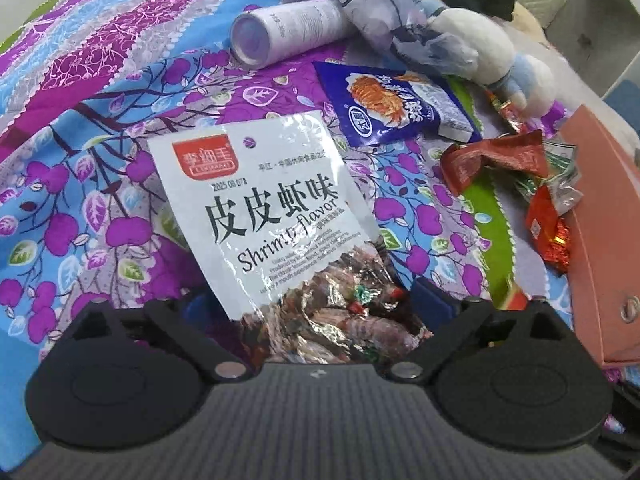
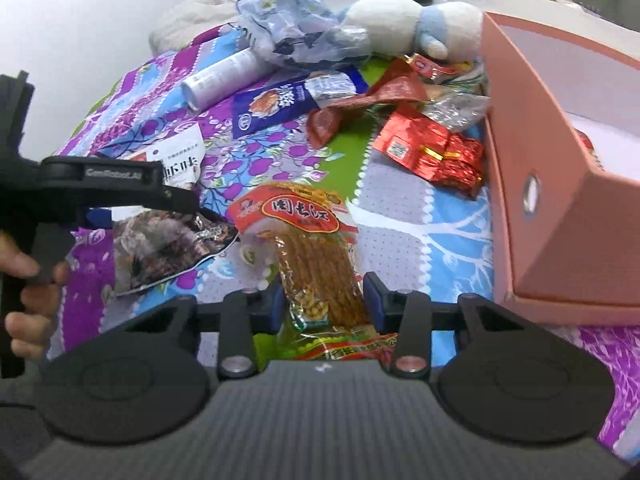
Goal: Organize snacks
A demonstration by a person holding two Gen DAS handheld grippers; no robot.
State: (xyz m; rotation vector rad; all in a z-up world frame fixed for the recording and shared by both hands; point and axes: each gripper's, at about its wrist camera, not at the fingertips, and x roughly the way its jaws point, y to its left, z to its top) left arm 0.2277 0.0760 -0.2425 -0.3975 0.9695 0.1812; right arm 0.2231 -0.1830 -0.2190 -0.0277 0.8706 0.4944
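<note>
On the bed's patterned quilt [image 1: 80, 92], purple and blue with a green band, the snacks lay scattered beside a pink box [image 2: 560, 184] whose open drawer faced the pile, most likely the place meant to receive them.

The left tool [image 1: 316, 300] stood with its jaws spread wide on either side of the white shrimp-flavor packet [image 1: 264, 208], which lay flat on the quilt with its clear lower end reaching in between the fingers. Neither pad pressed on it, so the packet rested on the bed and was not held. From the right wrist view the same tool [image 2: 188, 200] hung low over that packet [image 2: 168, 240], a hand [image 2: 28, 280] gripping its handle.

The right tool [image 2: 325, 300] had its jaws drawn narrow around the lower end of the orange spicy-stick packet [image 2: 312, 248], the blue pads close against both edges; it appeared to be pinched by its end, probably so the length could hang free for carrying to the box.

Farther back lay a blue snack packet [image 1: 384, 104], a brown-red wrapper [image 1: 492, 160], red foil packets [image 2: 432, 148], a white cylinder [image 1: 288, 32] on its side and a plush toy [image 1: 480, 52], all well apart from both tools.
</note>
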